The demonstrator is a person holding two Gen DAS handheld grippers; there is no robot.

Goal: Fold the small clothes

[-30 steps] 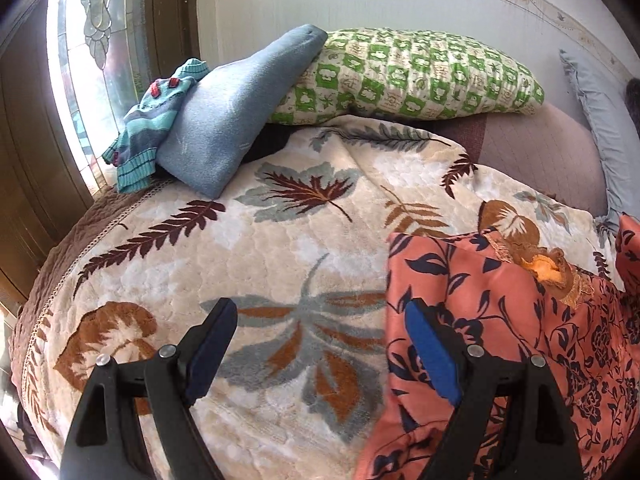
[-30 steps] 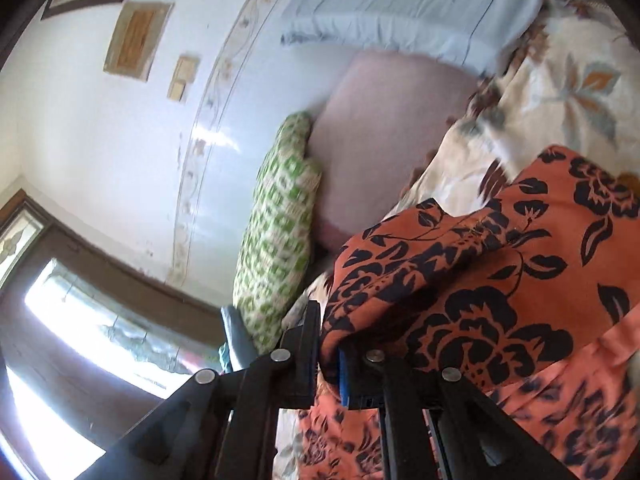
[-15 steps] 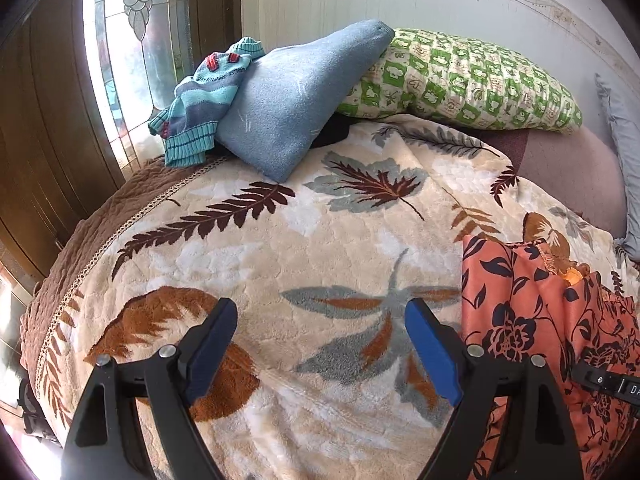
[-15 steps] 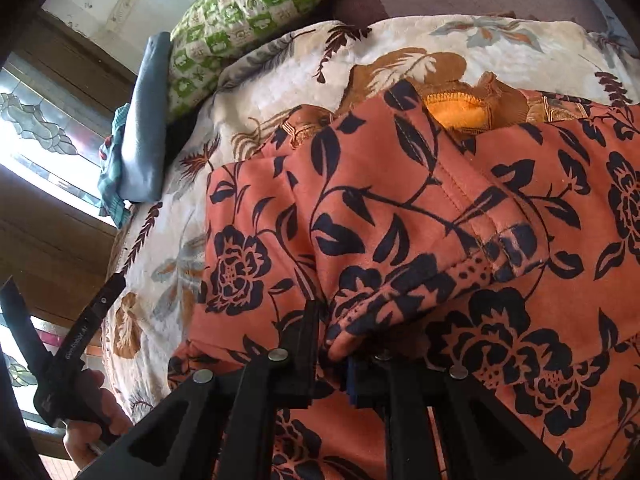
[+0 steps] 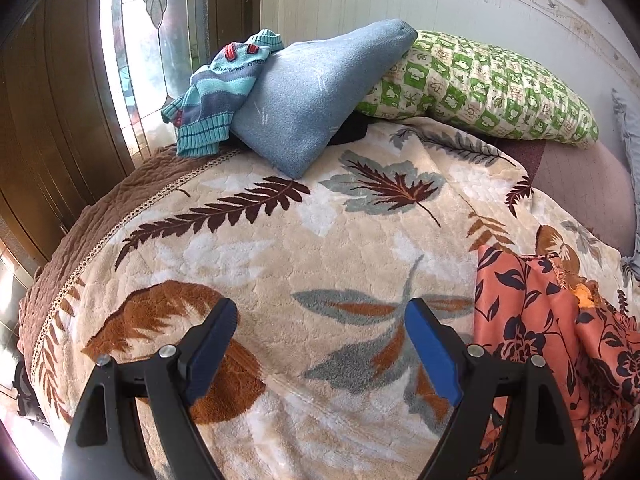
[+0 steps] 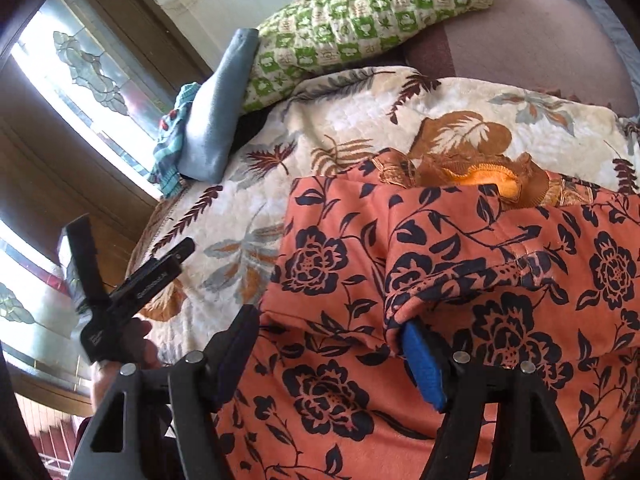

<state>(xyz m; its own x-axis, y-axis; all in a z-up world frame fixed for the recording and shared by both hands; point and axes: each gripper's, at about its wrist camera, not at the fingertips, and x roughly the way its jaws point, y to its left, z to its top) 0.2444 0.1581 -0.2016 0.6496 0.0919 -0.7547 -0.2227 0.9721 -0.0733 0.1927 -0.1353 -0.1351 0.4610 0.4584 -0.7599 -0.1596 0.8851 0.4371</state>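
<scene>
An orange garment with dark blue flowers lies folded over on the leaf-patterned blanket. It fills the lower right wrist view and shows at the right edge of the left wrist view. My right gripper is open just above the garment, with a fold edge lying against its right pad. My left gripper is open and empty over bare blanket, left of the garment. It also shows in the right wrist view.
A blue folded cloth and a striped teal knit lean at the bed's far left by the window. A green checked pillow lies along the wall. An orange-brown garment peeks out beyond the floral one.
My right gripper has opened and let go of the garment's fold, which now lies flat. My left gripper has moved left, away from the garment.
</scene>
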